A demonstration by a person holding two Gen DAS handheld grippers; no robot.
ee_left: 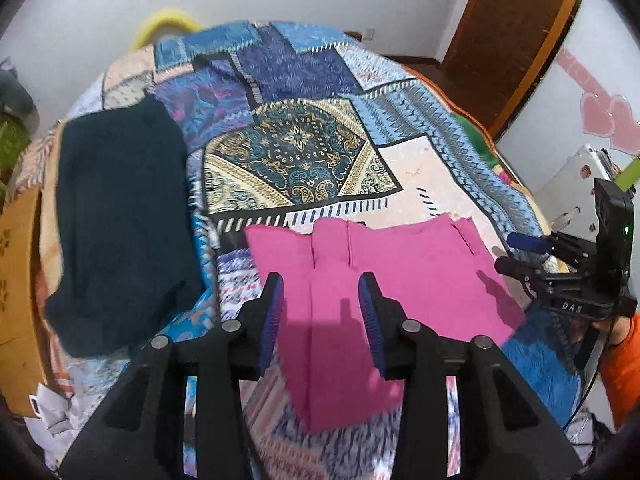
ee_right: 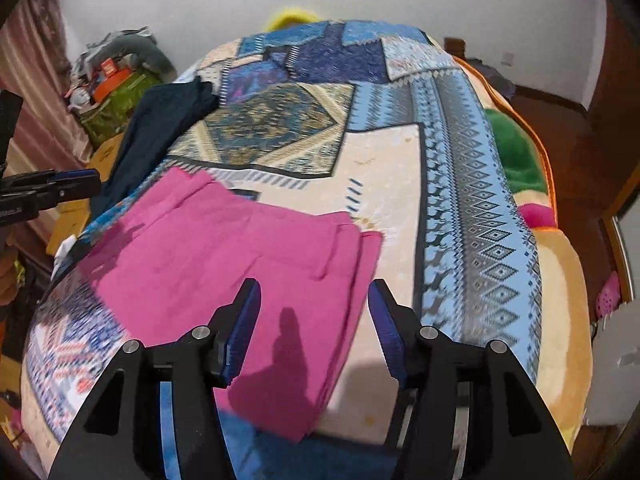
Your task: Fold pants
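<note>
The pink pants [ee_left: 360, 300] lie folded in a flat stack on the patterned bedspread [ee_left: 300, 152], near the bed's front edge. They also show in the right wrist view [ee_right: 240, 264]. My left gripper [ee_left: 322, 292] is open and empty, hovering just above the pants' left part. My right gripper [ee_right: 314, 300] is open and empty, hovering above the pants' right edge. The right gripper also shows in the left wrist view [ee_left: 520, 256] at the far right, beside the pants. The left gripper shows in the right wrist view [ee_right: 80, 184] at the far left.
A dark navy garment [ee_left: 124, 216] lies flat on the bed's left side, also in the right wrist view [ee_right: 160, 128]. A cardboard box [ee_left: 20, 288] stands left of the bed. A wooden door [ee_left: 516, 40] is at back right. Clutter [ee_right: 112, 88] sits by the left wall.
</note>
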